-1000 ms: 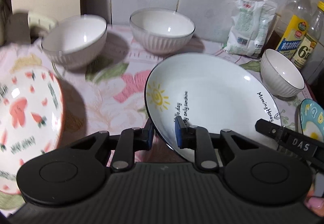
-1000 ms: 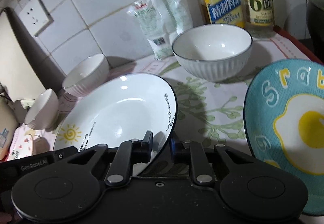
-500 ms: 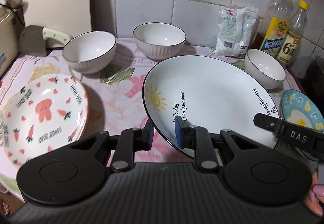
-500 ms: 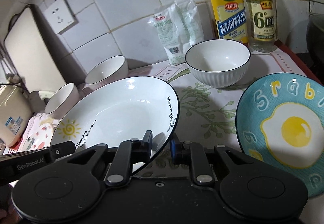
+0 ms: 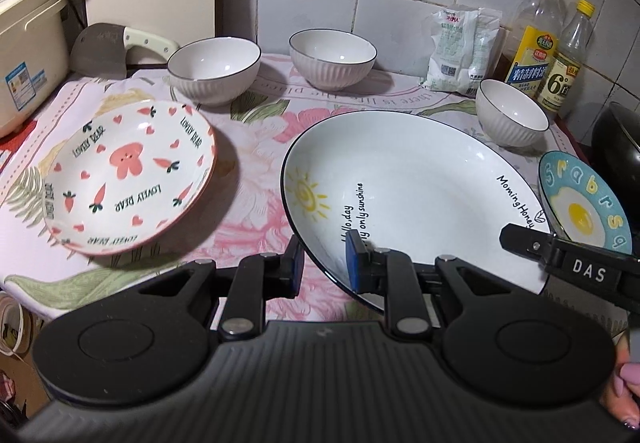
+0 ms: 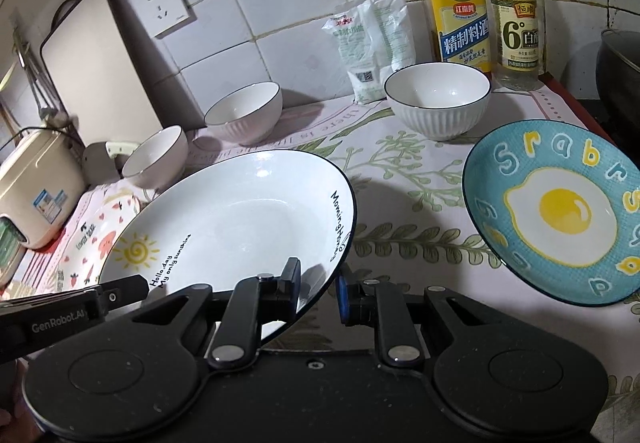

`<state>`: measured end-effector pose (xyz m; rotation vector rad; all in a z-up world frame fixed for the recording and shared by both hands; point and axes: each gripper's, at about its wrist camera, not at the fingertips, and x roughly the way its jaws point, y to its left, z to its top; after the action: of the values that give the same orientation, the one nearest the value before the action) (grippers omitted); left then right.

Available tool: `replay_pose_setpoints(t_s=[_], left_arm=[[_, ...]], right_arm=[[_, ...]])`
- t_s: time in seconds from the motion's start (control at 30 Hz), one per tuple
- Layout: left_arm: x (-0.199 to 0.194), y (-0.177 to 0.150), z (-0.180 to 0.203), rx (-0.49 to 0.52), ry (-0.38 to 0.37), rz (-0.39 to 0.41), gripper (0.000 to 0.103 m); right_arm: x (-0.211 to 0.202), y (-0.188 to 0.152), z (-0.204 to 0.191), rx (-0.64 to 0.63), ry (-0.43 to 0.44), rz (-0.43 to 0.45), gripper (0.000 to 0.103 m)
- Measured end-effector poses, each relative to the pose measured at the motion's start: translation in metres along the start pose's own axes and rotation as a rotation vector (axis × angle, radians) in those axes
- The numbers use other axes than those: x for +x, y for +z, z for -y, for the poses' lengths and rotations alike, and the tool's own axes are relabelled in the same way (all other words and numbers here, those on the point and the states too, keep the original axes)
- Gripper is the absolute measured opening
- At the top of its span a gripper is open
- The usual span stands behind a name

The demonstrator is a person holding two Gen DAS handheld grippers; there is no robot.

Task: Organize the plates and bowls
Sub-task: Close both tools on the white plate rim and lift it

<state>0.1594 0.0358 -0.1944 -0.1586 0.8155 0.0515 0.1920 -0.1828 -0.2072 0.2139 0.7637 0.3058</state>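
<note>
A large white plate with a sun drawing [image 5: 416, 195] [image 6: 240, 219] is held above the counter by both grippers. My left gripper [image 5: 322, 267] is shut on its near left rim. My right gripper [image 6: 318, 289] is shut on its near right rim. A pink carrot-pattern plate [image 5: 128, 175] [image 6: 96, 239] lies to the left. A blue fried-egg plate [image 5: 580, 203] [image 6: 556, 211] lies to the right. Three white ribbed bowls stand behind: left [image 5: 214, 69] [image 6: 154, 157], middle [image 5: 332, 57] [image 6: 244, 111], right [image 5: 510, 111] [image 6: 438, 97].
Two bottles [image 5: 532, 43] [image 6: 460, 3] and a white packet [image 5: 460, 47] stand against the tiled wall. A rice cooker [image 5: 24, 59] and a cleaver [image 5: 104, 47] are at the far left. A dark pot [image 5: 620, 147] is at the right edge.
Both grippers have pulled back and risen with the sun plate, so more of the counter shows. The grips on the plate have not changed.
</note>
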Motion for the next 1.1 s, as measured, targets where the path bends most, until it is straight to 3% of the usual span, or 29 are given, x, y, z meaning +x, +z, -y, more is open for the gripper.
replay_pose_setpoints(t_s=[0.23,0.73,1.1], left_arm=[[0.011,-0.008,-0.006,-0.003,-0.014,0.007,0.020],[0.037,-0.013,-0.013,-0.032,-0.042,-0.070,0.020],[0.048,-0.001,-0.011,-0.052,0.004,-0.217,0.020]], right_arm=[[0.008,-0.006,-0.001,-0.043,-0.003,0.003,0.024],[0.030,-0.015,0.007,-0.088,0.002,-0.024,0.024],[0.037,-0.013,0.003,-0.089,-0.022,-0.111,0.025]])
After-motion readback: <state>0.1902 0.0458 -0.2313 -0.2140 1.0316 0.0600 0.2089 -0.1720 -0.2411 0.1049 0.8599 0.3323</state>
